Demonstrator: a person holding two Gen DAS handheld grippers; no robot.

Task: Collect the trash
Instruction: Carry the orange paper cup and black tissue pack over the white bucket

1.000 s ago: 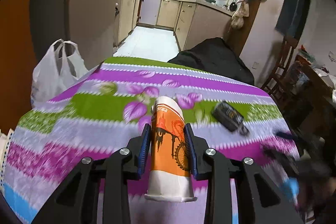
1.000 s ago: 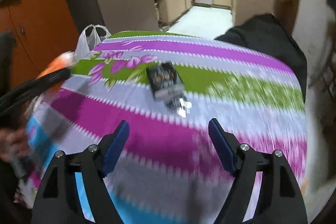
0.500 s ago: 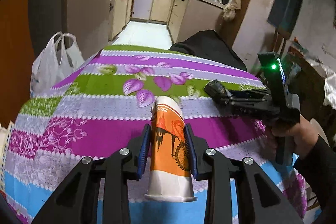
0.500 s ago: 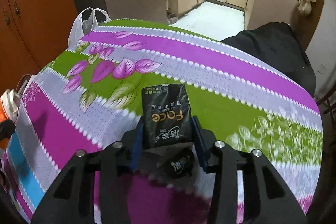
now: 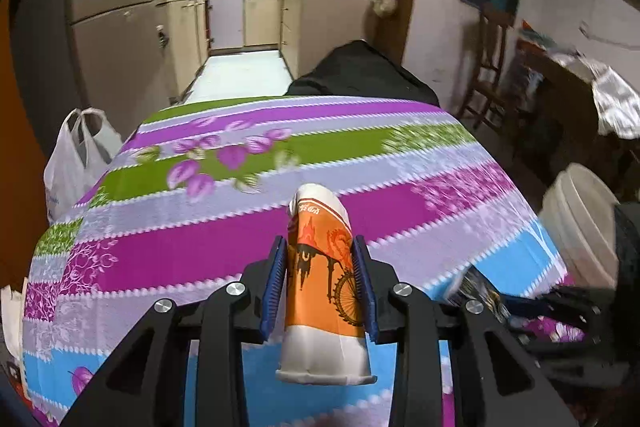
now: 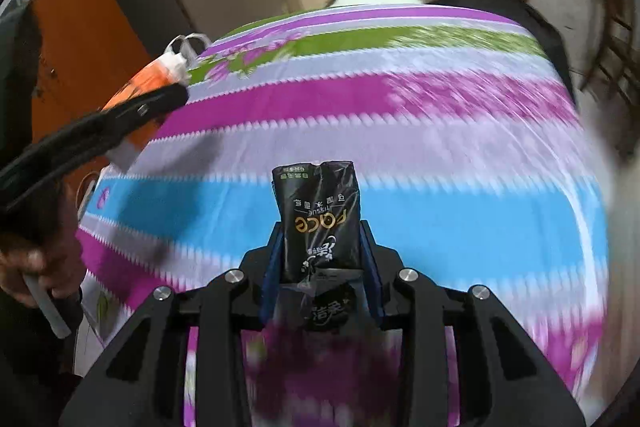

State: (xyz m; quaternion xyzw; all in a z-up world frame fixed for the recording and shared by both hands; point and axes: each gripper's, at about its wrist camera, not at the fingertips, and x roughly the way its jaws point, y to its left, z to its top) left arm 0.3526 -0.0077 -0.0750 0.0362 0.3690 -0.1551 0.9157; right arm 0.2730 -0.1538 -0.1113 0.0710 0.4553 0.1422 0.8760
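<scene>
An orange and white paper cup (image 5: 324,311), squashed at its far end, is clamped between the blue pads of my left gripper (image 5: 319,245), held over the striped tablecloth (image 5: 208,251). My right gripper (image 6: 322,227) has a black tissue pack (image 6: 318,203) between its pads; the jaws are still closing and the pads press its sides. In the right wrist view the left gripper (image 6: 140,111) shows at the left with the cup (image 6: 148,79). Low on the right of the left wrist view, the right gripper (image 5: 532,307) is a blur.
A white plastic bag (image 5: 72,167) hangs off the table's far left corner. A pale bucket (image 5: 576,223) stands beside the table on the right. Something draped in black (image 5: 360,75) sits behind the table, and a wooden chair (image 5: 488,75) stands by the wall. A hand (image 6: 32,267) grips the left tool.
The right gripper's jaws closed from wide onto the black pack and carried it off the green stripe toward the near edge. The left gripper shifted sideways, keeping the cup.
</scene>
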